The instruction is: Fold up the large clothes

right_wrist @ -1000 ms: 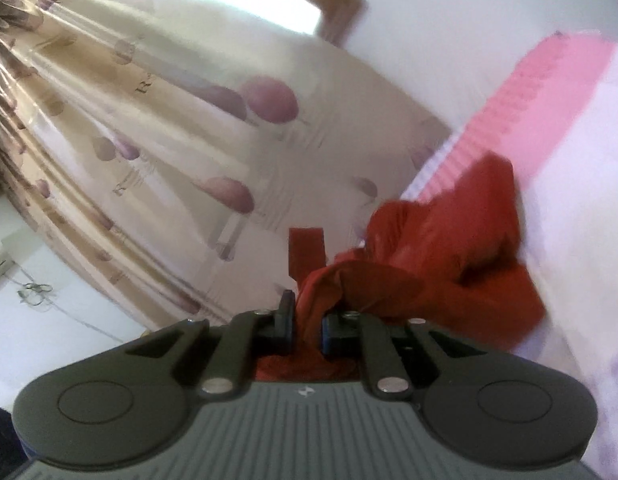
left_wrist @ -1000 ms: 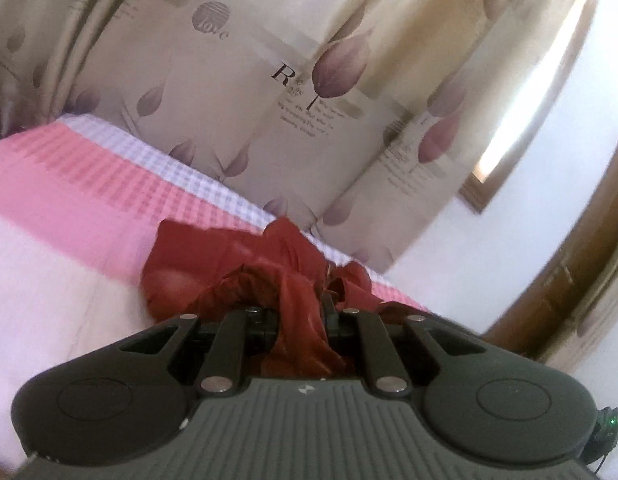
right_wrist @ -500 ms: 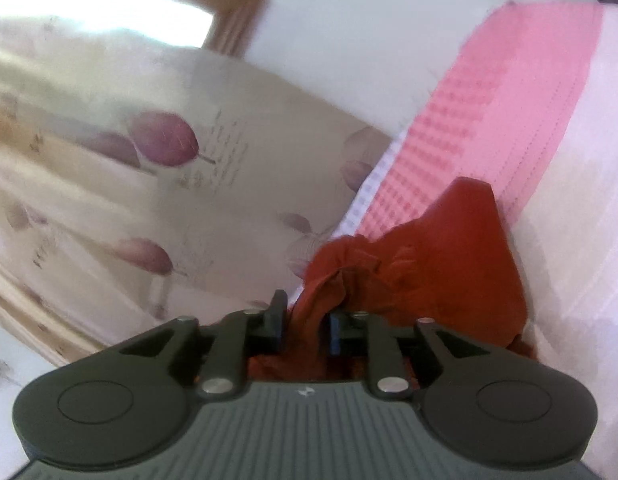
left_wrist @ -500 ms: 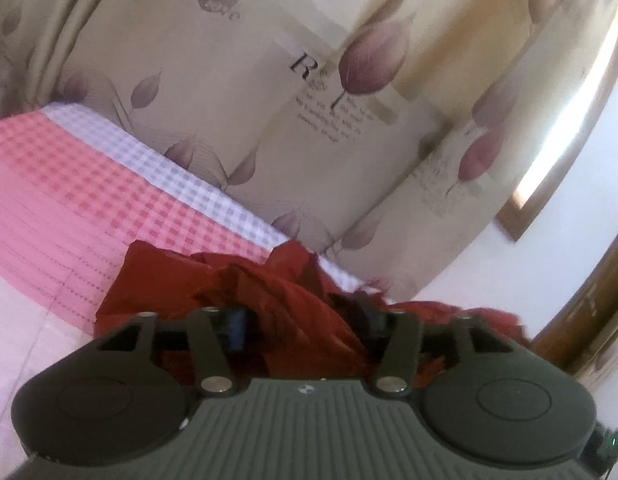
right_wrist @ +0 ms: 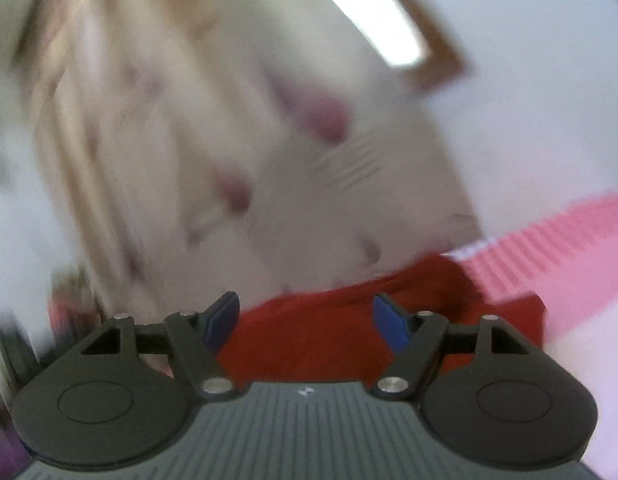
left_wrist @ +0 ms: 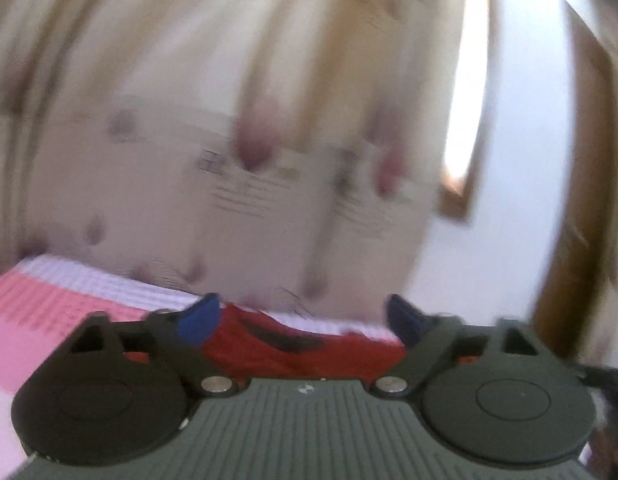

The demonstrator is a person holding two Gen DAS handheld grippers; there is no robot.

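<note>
Standing wide apart, jaws of the left gripper, having just been opening, blue pads clear of the cloth and pressing on nothing. Lying below and beyond the gap between those fingers, the red garment, resting low on the bed rather than clamped. Spreading out to the left under it, the pink-and-white checked bedspread. Hanging behind the bed, blurred, a cream curtain printed with purple leaves, with a bright strip of window at its right edge.

Standing equally wide, jaws of the right gripper, likewise having just been opening, blue pads free of fabric. Lying crumpled between and past those fingers, the same red garment, released and resting on the bedspread that is running off to the right. Filling the background, the same blurred curtain and a wood-framed window at top.
</note>
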